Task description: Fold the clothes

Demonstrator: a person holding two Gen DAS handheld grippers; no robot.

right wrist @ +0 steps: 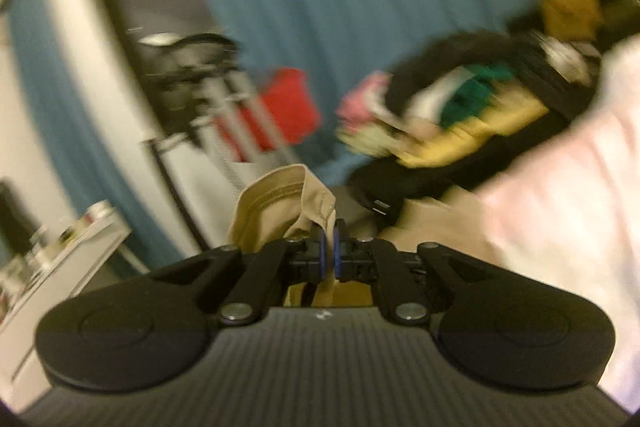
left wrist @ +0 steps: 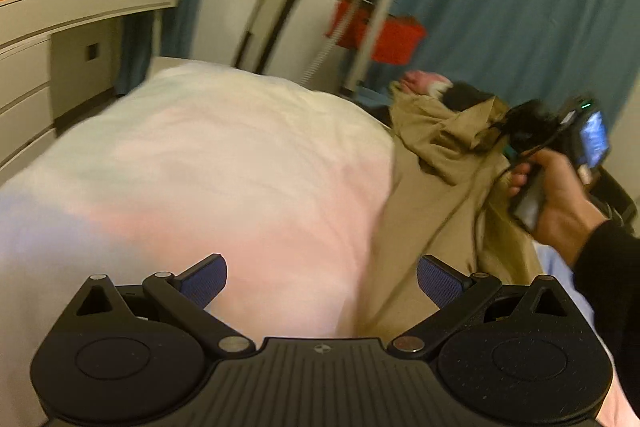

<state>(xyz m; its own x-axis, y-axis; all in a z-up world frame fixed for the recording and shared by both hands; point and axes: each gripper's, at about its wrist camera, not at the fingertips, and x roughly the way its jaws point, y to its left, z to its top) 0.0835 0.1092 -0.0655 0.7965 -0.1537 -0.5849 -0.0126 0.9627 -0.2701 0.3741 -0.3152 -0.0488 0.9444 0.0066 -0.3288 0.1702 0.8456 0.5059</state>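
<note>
A khaki garment [left wrist: 448,163] lies crumpled along the right side of the bed, one end lifted. My right gripper [right wrist: 329,251] is shut on a hem of that khaki garment [right wrist: 280,203], which bunches up just past the blue pads. In the left wrist view the right gripper's body [left wrist: 560,143] shows at the right, held by a hand [left wrist: 560,195] in a dark sleeve, with the cloth hanging from it. My left gripper [left wrist: 322,283] stands open low over the pale bedcover [left wrist: 224,163], holding nothing, just left of the garment.
A pile of mixed clothes [right wrist: 460,115] in a dark bag sits beyond the bed. A red bin [left wrist: 384,35] and a metal stand [left wrist: 368,11] are in front of blue curtains [left wrist: 512,19]. White drawers [left wrist: 48,67] with clutter on top are to the left.
</note>
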